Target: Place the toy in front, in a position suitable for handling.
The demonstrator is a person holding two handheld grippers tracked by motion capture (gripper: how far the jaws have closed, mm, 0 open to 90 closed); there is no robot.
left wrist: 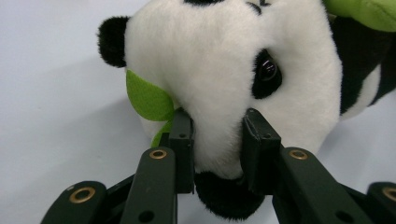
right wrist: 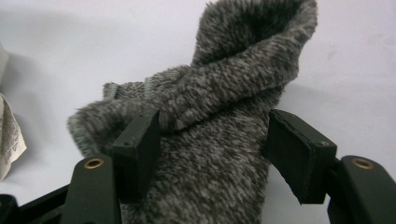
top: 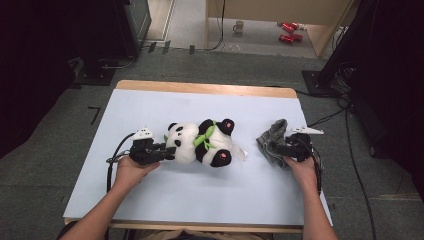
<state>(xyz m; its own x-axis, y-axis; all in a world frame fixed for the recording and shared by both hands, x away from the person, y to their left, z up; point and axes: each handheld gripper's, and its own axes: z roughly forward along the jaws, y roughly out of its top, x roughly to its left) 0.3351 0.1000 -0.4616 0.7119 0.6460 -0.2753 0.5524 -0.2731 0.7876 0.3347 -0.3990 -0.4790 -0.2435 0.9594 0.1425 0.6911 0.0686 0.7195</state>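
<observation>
A black-and-white panda plush (top: 200,142) with a green scarf lies on its back in the middle of the white table (top: 200,200). My left gripper (top: 167,150) comes at it from the left. In the left gripper view, my left gripper (left wrist: 217,140) is shut on the panda's head (left wrist: 224,60), with both pads pressed into the fur by the green leaf (left wrist: 147,98). A grey fuzzy sock (top: 272,137) lies at the right. My right gripper (top: 278,148) reaches it from the right. The sock (right wrist: 243,70) lies between the right gripper's (right wrist: 212,140) open jaws, unsqueezed.
A white label (top: 241,154) sticks out from the panda toward the sock and also appears at the edge as the label (right wrist: 9,130). Beyond the table's wooden far edge, a mug (top: 239,26) and red objects (top: 289,31) lie on the floor. Cables run at the right.
</observation>
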